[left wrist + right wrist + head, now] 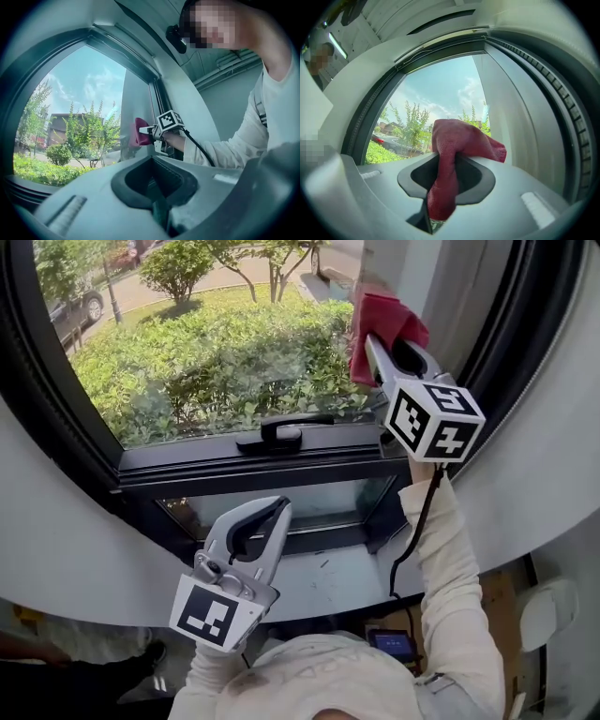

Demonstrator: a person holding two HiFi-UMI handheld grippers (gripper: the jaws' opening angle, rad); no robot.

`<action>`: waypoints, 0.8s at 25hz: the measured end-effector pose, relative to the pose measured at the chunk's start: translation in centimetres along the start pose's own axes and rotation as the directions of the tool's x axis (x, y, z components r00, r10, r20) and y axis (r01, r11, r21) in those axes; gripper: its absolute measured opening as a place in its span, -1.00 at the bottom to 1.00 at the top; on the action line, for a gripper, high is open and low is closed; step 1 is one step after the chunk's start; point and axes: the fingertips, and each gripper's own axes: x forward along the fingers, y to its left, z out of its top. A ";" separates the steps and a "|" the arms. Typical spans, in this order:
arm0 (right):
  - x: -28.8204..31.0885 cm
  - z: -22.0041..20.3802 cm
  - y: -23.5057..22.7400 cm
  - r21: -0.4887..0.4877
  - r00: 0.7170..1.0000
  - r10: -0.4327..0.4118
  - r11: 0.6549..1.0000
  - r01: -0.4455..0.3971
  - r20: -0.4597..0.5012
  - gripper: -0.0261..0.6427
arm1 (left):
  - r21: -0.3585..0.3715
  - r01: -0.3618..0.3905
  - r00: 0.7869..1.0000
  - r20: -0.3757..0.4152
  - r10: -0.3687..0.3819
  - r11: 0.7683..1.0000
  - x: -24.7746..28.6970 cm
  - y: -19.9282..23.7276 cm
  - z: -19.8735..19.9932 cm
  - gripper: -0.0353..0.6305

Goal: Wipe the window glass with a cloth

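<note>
Count: two grippers, one cloth, one handle, two panes.

Right gripper (384, 346): raised on the sleeved arm (452, 568), jaws clamped on the cloth (386, 319). Left gripper (278, 508): low, in front of the narrow lower pane (319, 500), jaws closed together with nothing between them, apart from the glass.

Cloth position: upper right of the big pane (216, 352), just beside the dark right frame (487, 334). In the left gripper view the cloth (139, 131) sits against the glass and seems to touch it. I cannot be sure of contact.

Edges and room: the frame curves round the pane on the left, right and bottom. A wide stretch of glass lies left of the cloth. Below it is the black handle (279, 433), lying level on the bottom rail (234, 470) near mid-span, well apart from the cloth. The pale sill (342, 582) runs under the lower pane, with the left gripper above it.

Cloth look: red, napped and bunched. In the right gripper view the cloth (457, 140) mounds over the jaw tips. One tail hangs down between the jaws and one corner pokes out to the right.

Outside: shrubs (234, 343), trees, one parked car (80, 307).
</note>
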 end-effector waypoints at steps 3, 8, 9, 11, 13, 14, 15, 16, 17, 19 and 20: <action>0.9 0.4 2.9 -0.030 1.000 0.025 0.999 -0.025 0.006 -0.57 | -0.002 -0.026 0.999 -0.025 0.026 1.000 -0.8 0.9 -0.2 -0.89; 2.7 1.5 8.1 -0.075 0.997 0.073 0.995 -0.071 0.025 -0.57 | -0.003 -0.058 0.998 -0.034 0.058 0.998 -2.3 2.5 -0.1 -0.89; 3.0 1.7 9.0 -0.082 0.996 0.081 0.994 -0.079 0.028 -0.57 | -0.002 -0.060 0.998 -0.033 0.060 0.998 -2.6 2.8 -0.1 -0.89; 3.6 2.1 10.9 -0.093 0.995 0.095 0.991 -0.092 0.034 -0.57 | 0.001 -0.062 0.998 -0.020 0.062 0.998 -3.2 3.2 0.0 -0.89; 4.1 2.3 12.6 -0.104 0.993 0.109 0.989 -0.104 0.039 -0.57 | 0.003 -0.063 0.998 -0.003 0.063 0.998 -3.7 3.6 0.2 -0.89; 4.3 2.3 13.5 -0.111 0.992 0.119 0.987 -0.114 0.040 -0.57 | 0.002 -0.065 0.998 0.000 0.065 0.998 -4.0 3.9 0.2 -0.89; 4.5 2.2 14.4 -0.118 0.991 0.132 0.985 -0.126 0.039 -0.57 | 0.001 -0.068 0.998 0.001 0.068 0.998 -4.3 4.1 0.2 -0.89; 4.7 2.0 15.2 -0.124 0.989 0.144 0.983 -0.139 0.037 -0.57 | -0.001 -0.071 0.997 0.000 0.071 0.997 -4.6 4.3 0.1 -0.89; 4.9 1.9 16.0 -0.131 0.987 0.154 0.980 -0.149 0.034 -0.56 | -0.003 -0.075 0.997 0.000 0.075 0.997 -4.9 4.6 0.1 -0.89; 5.2 1.6 17.2 -0.145 0.986 0.166 0.976 -0.160 0.030 -0.56 | -0.007 -0.081 0.997 0.000 0.081 0.997 -5.4 5.1 0.1 -0.89; 5.2 1.4 17.7 -0.150 0.985 0.169 0.975 -0.163 0.028 -0.56 | -0.008 -0.084 0.997 0.000 0.084 0.996 -5.6 5.3 0.0 -0.89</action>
